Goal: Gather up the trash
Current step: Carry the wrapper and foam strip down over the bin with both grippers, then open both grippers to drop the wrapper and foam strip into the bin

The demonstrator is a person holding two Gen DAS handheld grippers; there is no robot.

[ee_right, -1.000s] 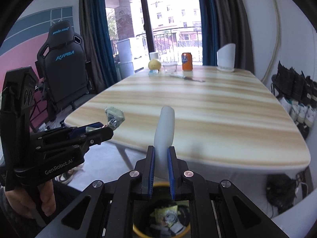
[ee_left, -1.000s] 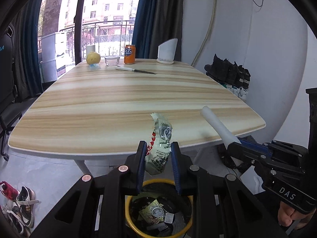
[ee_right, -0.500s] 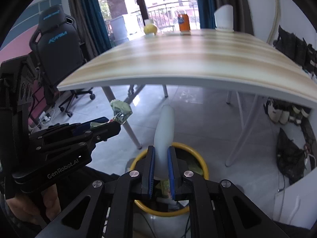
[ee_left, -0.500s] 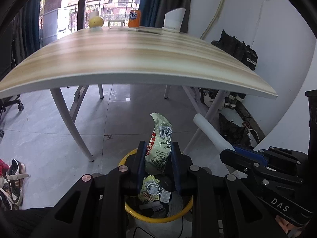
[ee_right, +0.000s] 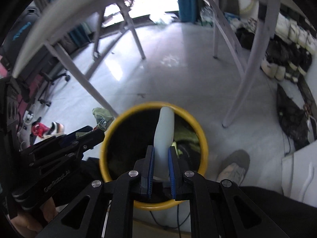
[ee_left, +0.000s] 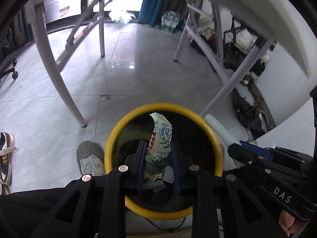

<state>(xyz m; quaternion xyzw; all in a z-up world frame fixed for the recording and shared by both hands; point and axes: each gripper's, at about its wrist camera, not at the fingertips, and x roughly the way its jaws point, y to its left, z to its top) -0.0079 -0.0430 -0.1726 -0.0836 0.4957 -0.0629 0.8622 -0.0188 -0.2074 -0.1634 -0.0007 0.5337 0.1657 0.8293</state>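
A yellow-rimmed trash bin stands on the floor right under both grippers, dark inside with wrappers at its bottom. My left gripper is shut on a crumpled green-and-white snack wrapper that hangs over the bin's mouth. My right gripper is shut on a flattened white tube, also above the opening. From the left wrist camera, the right gripper and the white tube sit at the bin's right rim. From the right wrist camera, the left gripper with the snack wrapper sits at the left rim.
Grey table legs rise from the tiled floor beyond the bin, with the table's white underside overhead. The person's shoe rests beside the bin. Shoes lie at far left; bags and cables at right.
Both grippers have dropped from table height to just above the bin and tilted downward. The tabletop has left view and the bin now fills the centre. Both grips are unchanged.
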